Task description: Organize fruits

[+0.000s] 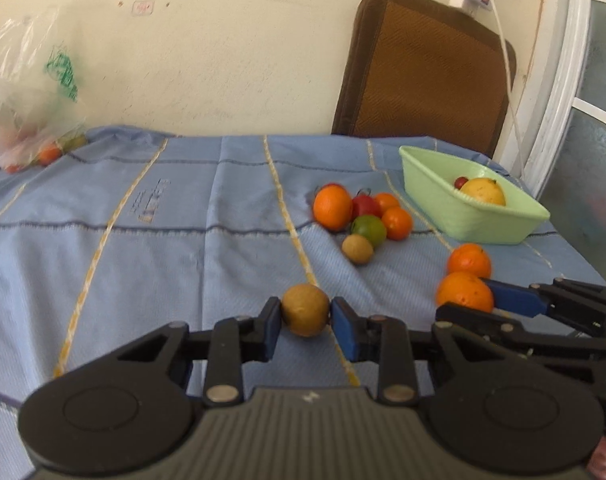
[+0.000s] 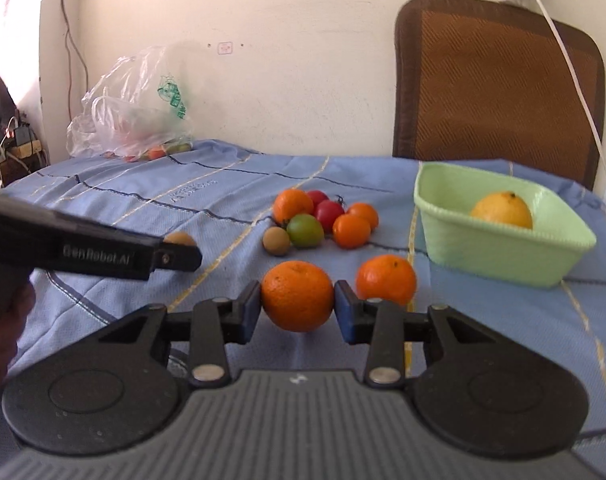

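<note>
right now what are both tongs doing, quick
Left tongs: closed on the small brown fruit.
Right tongs: closed on the orange.

Your left wrist camera is looking low and forward across the blue tablecloth (image 1: 183, 240) toward the wall, sitting close behind its own fingers. Your right wrist camera is facing the same way from just to the right. Both are sharing the fruit pile (image 1: 363, 216) (image 2: 323, 220), green basket (image 1: 483, 224) (image 2: 503, 256) and chair (image 1: 423, 68) (image 2: 499, 88).

open cloth (image 1: 143, 260) left | fruit cluster (image 1: 363, 220), basin (image 1: 483, 224) block right
</note>
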`<state>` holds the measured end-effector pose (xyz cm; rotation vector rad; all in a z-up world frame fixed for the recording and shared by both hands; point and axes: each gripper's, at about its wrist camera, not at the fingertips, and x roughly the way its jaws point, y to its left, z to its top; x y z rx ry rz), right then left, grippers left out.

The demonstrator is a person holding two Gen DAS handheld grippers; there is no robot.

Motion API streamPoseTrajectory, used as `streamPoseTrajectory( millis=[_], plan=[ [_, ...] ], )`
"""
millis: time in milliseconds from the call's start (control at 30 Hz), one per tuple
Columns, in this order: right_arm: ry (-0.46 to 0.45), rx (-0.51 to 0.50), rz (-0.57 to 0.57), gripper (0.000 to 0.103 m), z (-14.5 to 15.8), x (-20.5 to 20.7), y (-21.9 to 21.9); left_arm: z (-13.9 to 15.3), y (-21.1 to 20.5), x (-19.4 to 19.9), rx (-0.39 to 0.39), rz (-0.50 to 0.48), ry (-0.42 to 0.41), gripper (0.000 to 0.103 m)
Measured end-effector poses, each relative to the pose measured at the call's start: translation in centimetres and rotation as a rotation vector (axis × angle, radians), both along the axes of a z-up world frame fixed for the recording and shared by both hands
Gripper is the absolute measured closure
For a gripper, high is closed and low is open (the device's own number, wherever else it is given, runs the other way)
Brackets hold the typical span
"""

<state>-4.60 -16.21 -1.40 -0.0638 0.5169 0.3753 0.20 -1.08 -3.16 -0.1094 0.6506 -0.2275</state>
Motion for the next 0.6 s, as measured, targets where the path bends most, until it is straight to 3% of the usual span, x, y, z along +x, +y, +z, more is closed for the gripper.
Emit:
streamPoseTrajectory(
  millis=[167,367,600],
  plan=[
    [0.057,0.05,-0.03,0.06,-0.27,0.58,-0.6,-0.29,0.48,-0.44,-0.025,0.002,-0.032,0.075],
    [0.071,0.015,-0.015,0.059,-0.55,0.56,-0.08,-0.37,0.21,-0.66,-0.021,-0.015,-0.041,0.075],
    [0.068,-0.027,-0.014,0.059,-0.65,0.77,0.25,-0.48,0.87,-0.43,-0.069,-0.03,-0.028,0.075]
  ],
)
